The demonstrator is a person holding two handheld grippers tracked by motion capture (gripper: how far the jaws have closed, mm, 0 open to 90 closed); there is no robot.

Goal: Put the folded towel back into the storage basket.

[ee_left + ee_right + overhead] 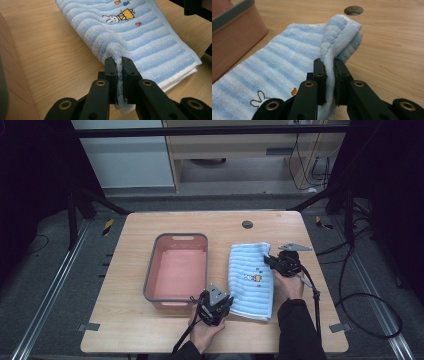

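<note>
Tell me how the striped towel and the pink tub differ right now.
The blue-striped towel is soft cloth lying folded and flat; the pink tub is a rigid, grey-rimmed container standing open. The towel is pinched at two spots, by the left hand-held gripper and the right hand-held gripper; the tub is untouched. Both rest side by side on the wooden table.

A light wooden table (pixel 135 330) carries a pink basin (pixel 176 270) and a folded blue-striped towel (pixel 250 285).
</note>
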